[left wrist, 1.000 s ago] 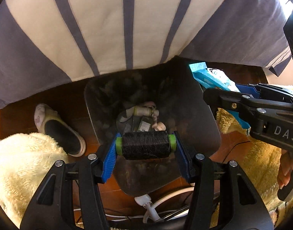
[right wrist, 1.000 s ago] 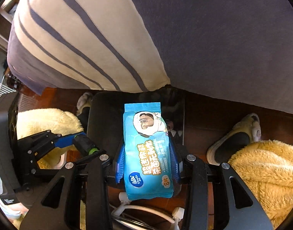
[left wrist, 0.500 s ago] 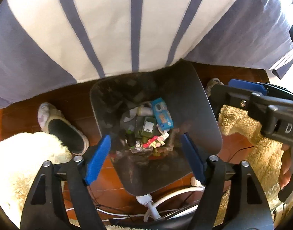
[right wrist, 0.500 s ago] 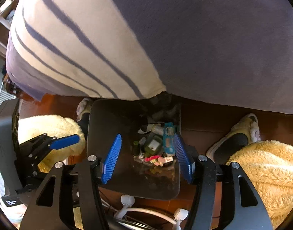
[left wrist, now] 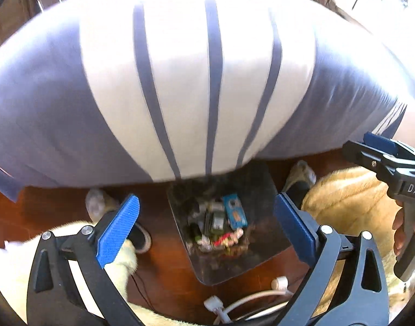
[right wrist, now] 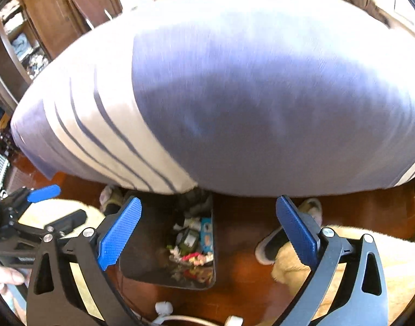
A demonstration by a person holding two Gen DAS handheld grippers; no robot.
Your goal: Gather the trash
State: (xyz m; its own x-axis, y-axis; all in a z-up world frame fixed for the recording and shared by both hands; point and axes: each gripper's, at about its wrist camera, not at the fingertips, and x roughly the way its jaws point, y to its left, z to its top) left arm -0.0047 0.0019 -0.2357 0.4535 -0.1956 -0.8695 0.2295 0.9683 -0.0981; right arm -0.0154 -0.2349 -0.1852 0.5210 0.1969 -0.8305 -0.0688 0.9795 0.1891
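With both my left gripper and right gripper spread and empty above the bin, where the trash lay, I judged a careless swing could snag the cables, and the bed hid the bin's far rim.

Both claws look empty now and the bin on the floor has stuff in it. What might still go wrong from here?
Three things, I'd guess. The white cables lie on the floor right beside the trash bin, so a low claw might snag them. The slippers and fluffy rug crowd the bin and might get grabbed as trash. The striped bedding hangs over the bin's far edge, so it might brush a lifting left claw or right claw.
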